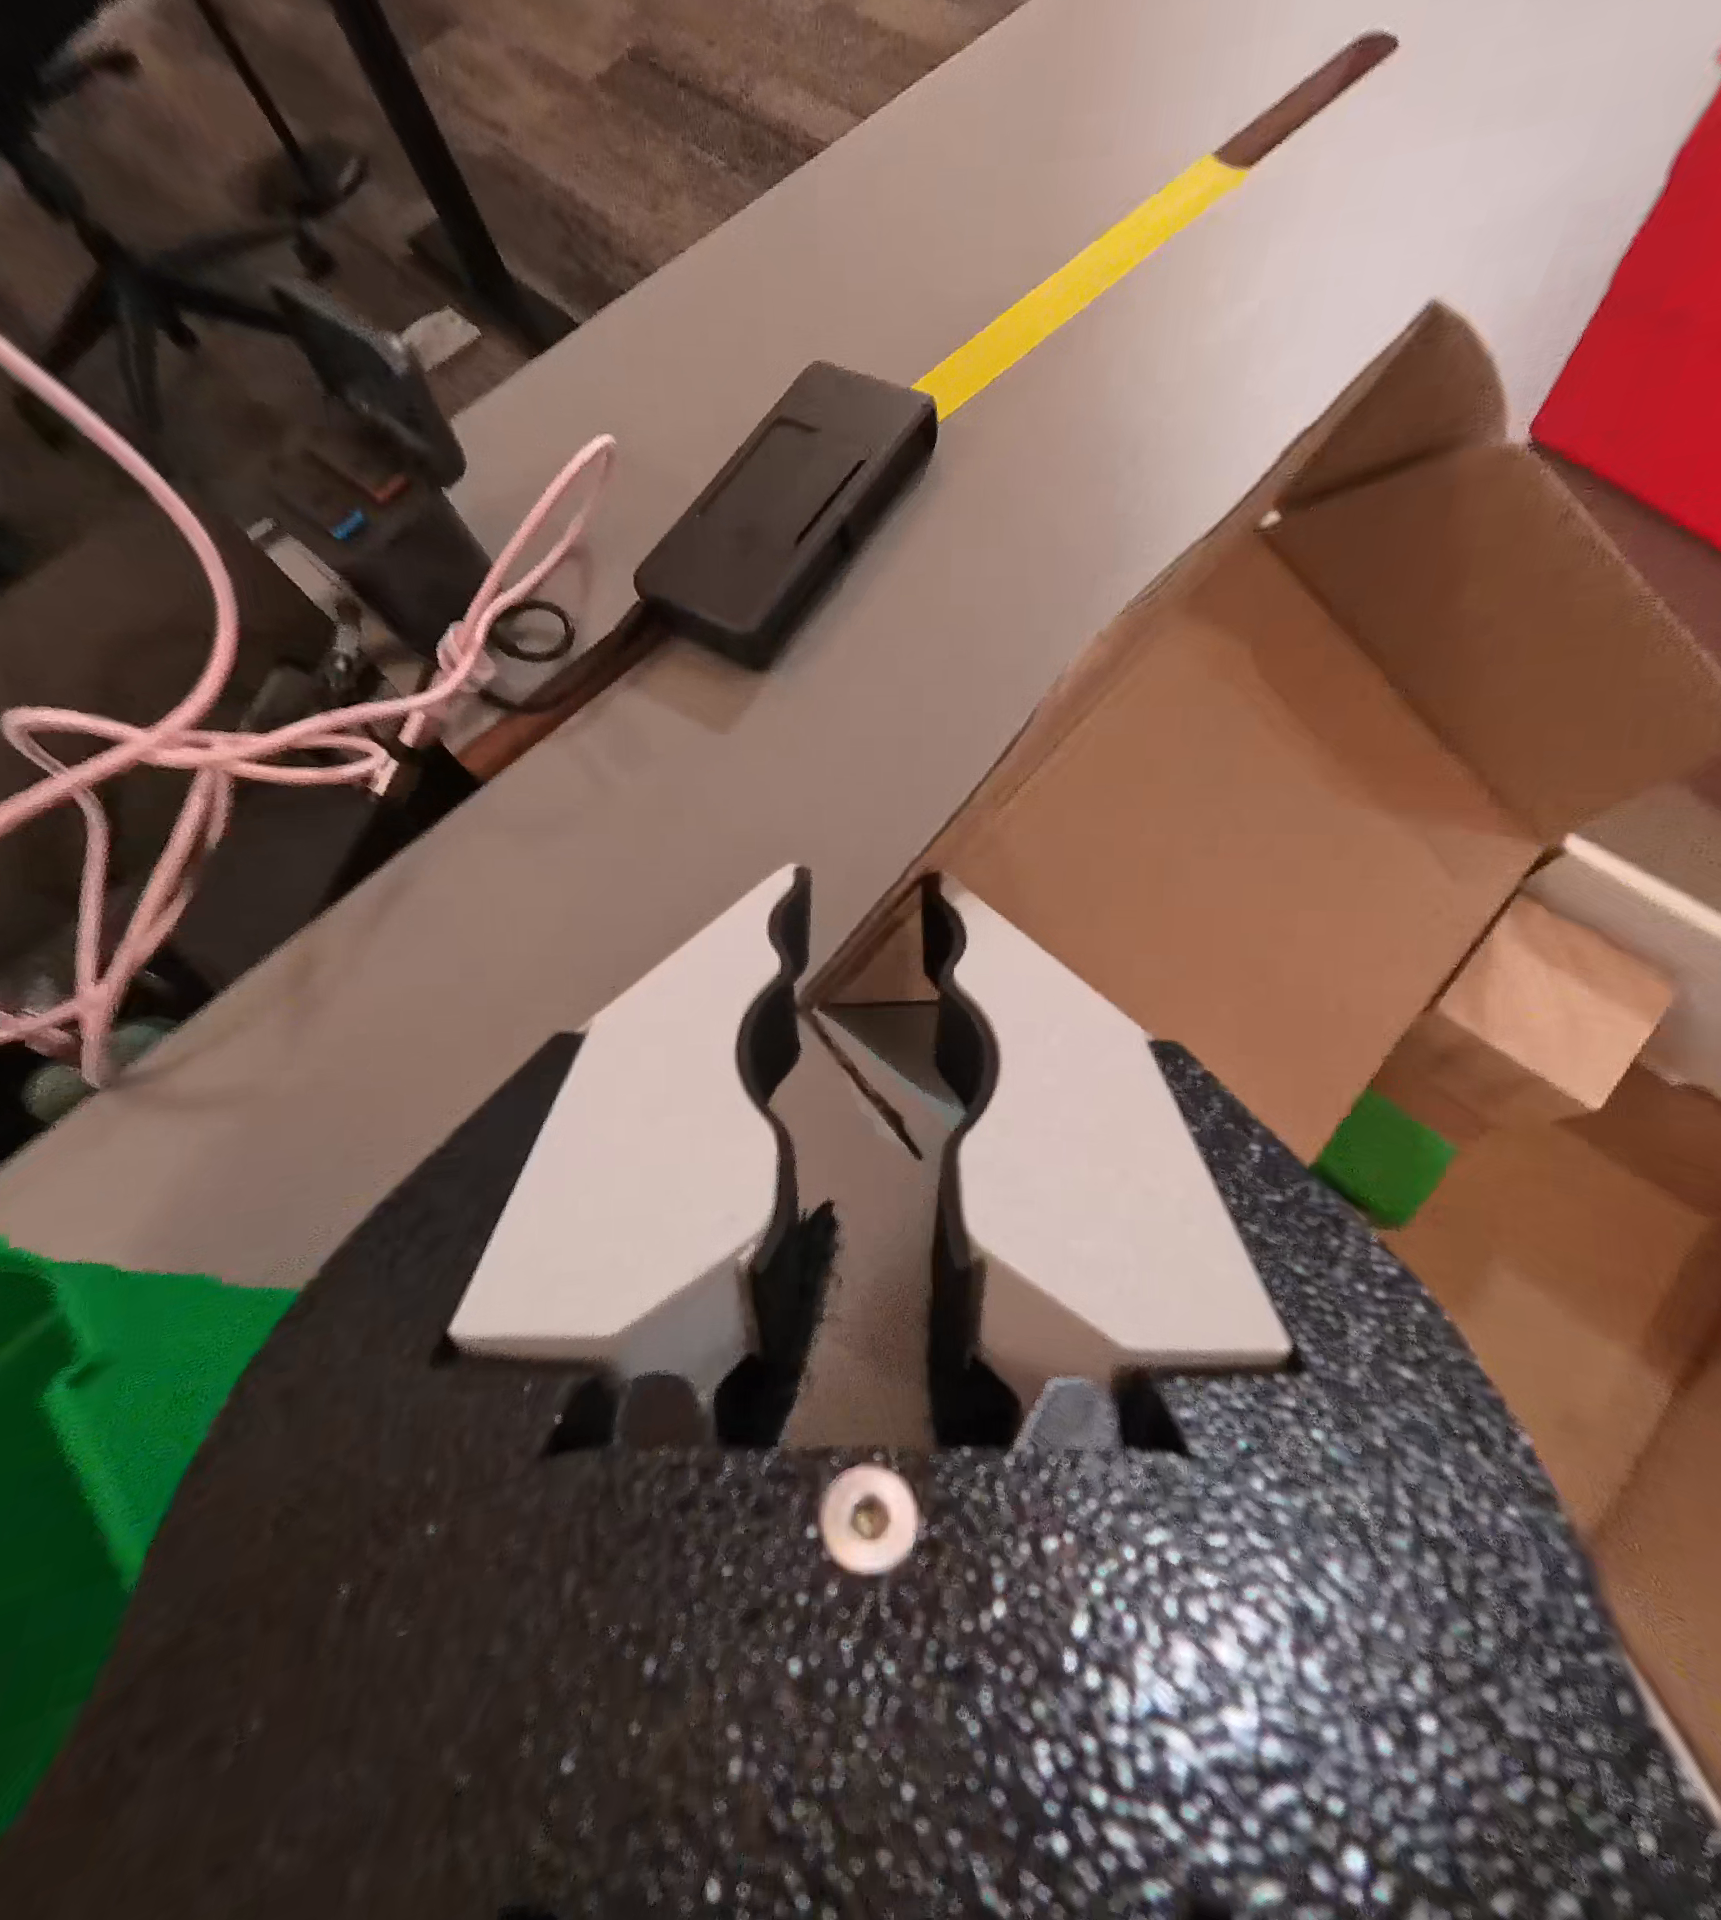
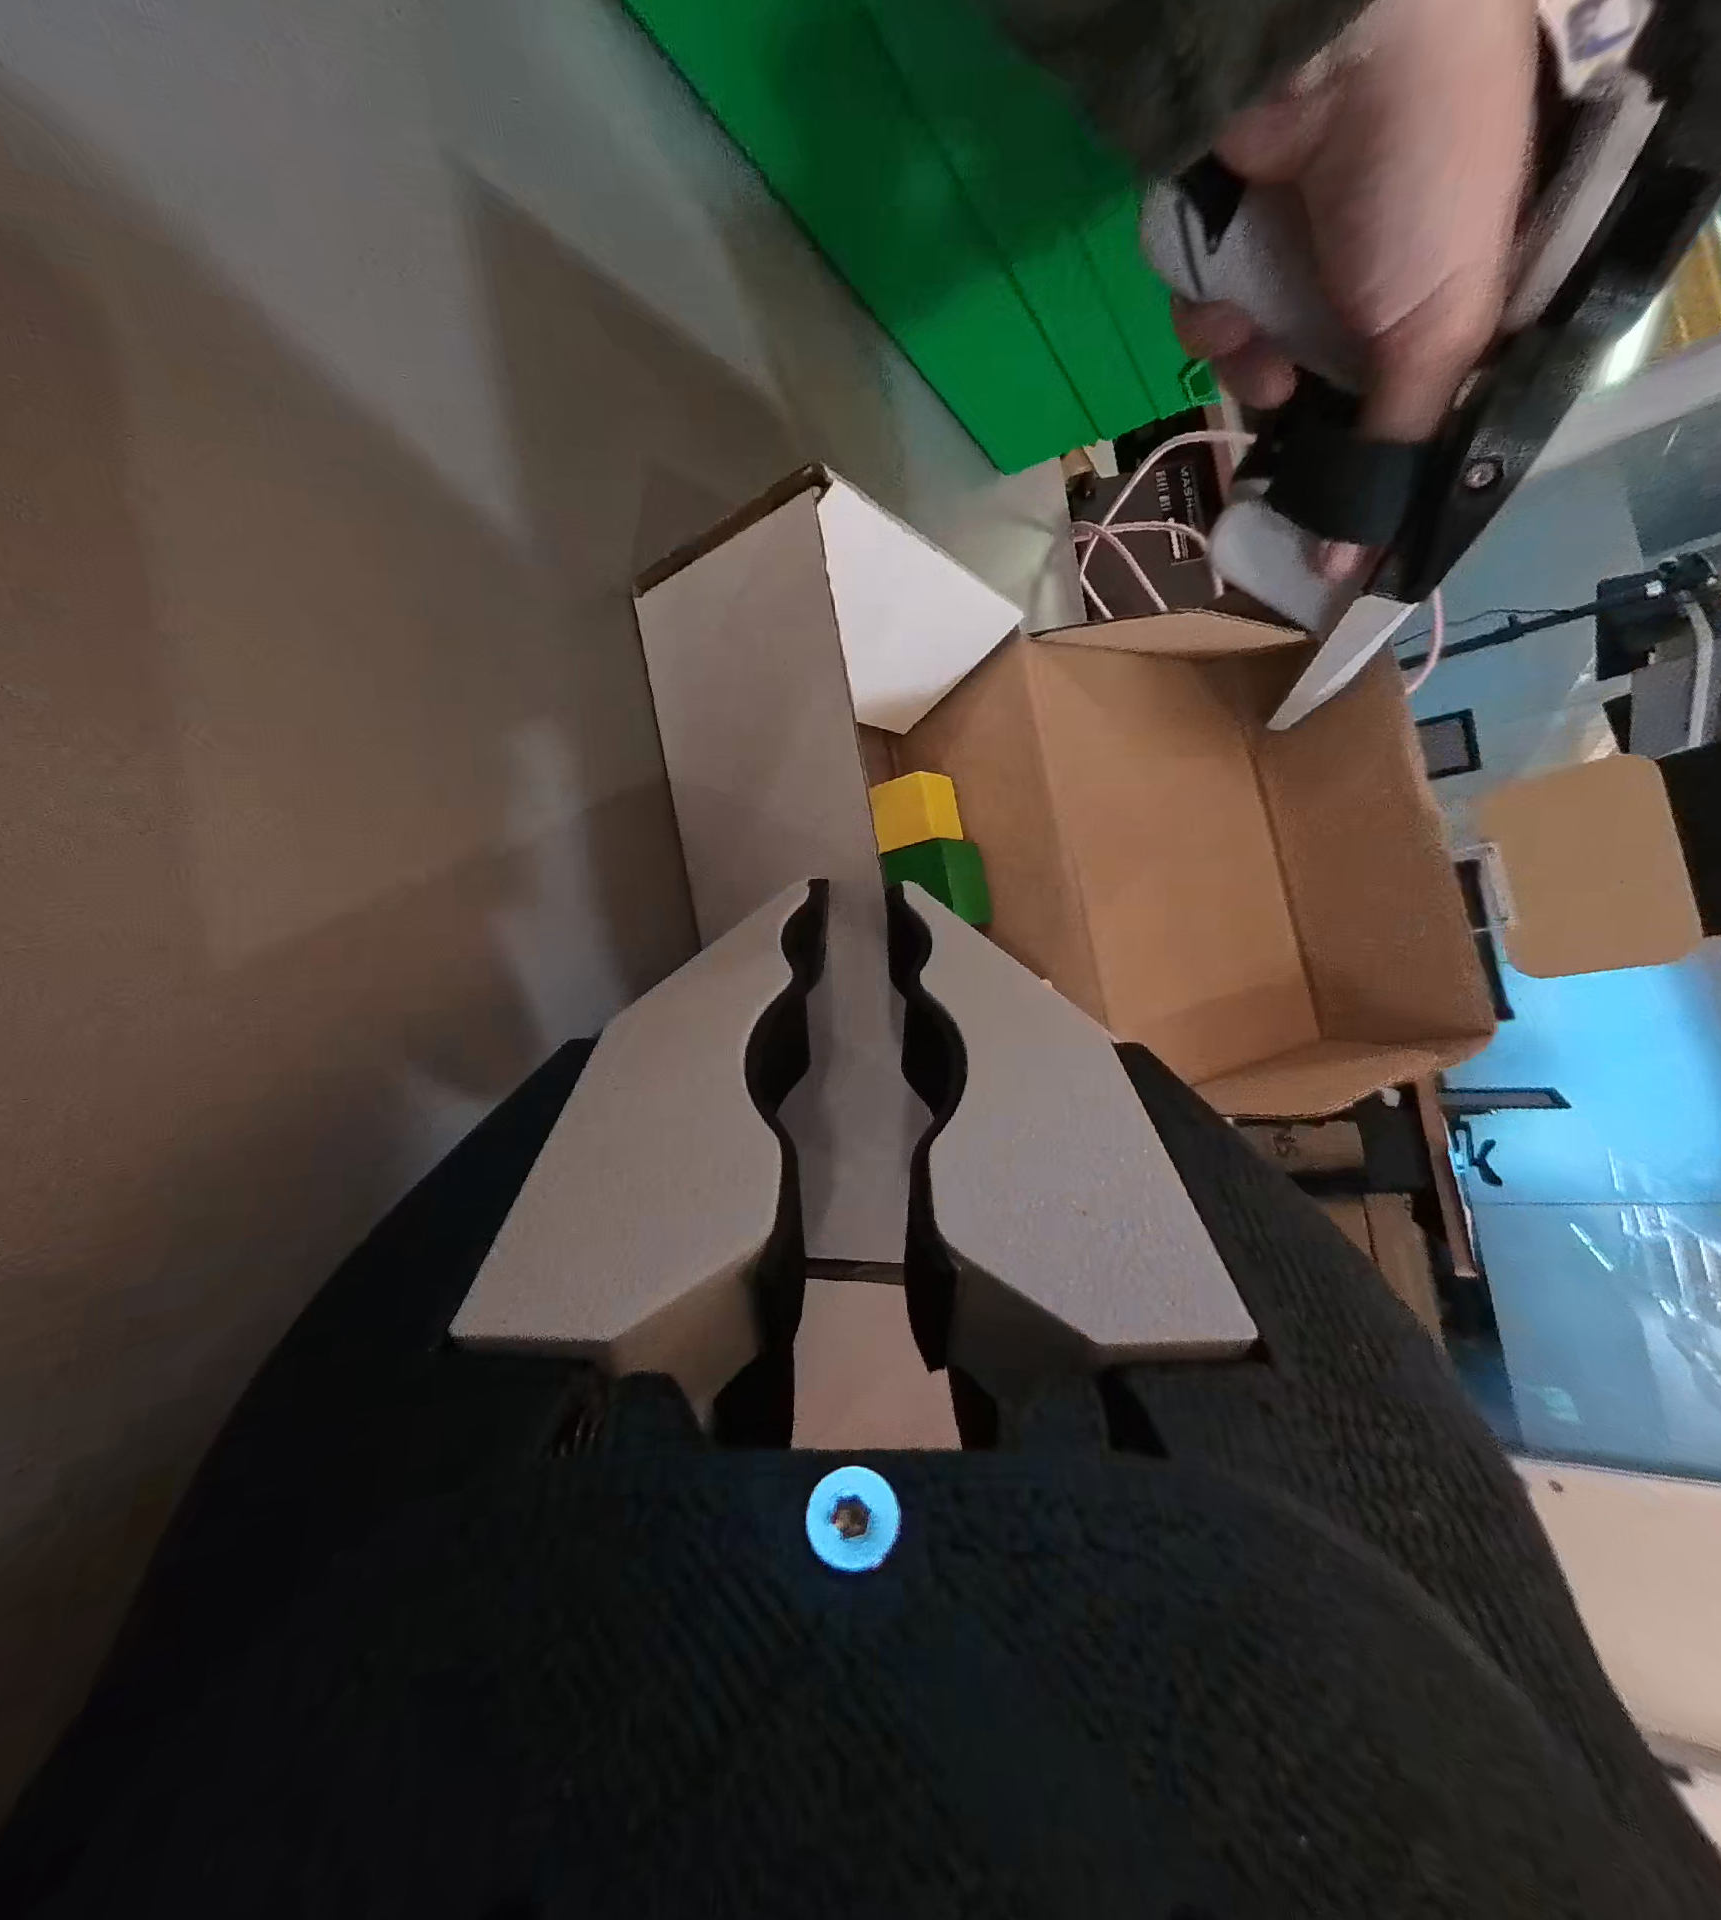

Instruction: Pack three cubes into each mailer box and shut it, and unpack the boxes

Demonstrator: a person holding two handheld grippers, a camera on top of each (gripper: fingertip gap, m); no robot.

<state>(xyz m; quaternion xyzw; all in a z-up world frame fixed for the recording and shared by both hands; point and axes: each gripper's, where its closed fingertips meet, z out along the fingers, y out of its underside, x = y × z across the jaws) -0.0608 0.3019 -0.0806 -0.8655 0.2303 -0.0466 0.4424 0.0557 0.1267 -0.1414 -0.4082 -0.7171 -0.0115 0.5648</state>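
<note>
My right gripper (image 2: 856, 904) has its jaws slightly parted astride the mailer box's (image 2: 1199, 831) side wall (image 2: 752, 748); I cannot tell whether the pads press it. Just beyond the tips, inside the box, lie a green cube (image 2: 949, 878) and a yellow cube (image 2: 916, 808). My left gripper (image 1: 861, 904) stands spread, holding nothing, at the box's corner (image 1: 1199, 831), the grey table (image 1: 575, 883) beyond.

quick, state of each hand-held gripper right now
Left hand-held gripper: open, box corner between the fingers, not pinched.
Right hand-held gripper: a box panel between its fingers; grip unclear.
</note>
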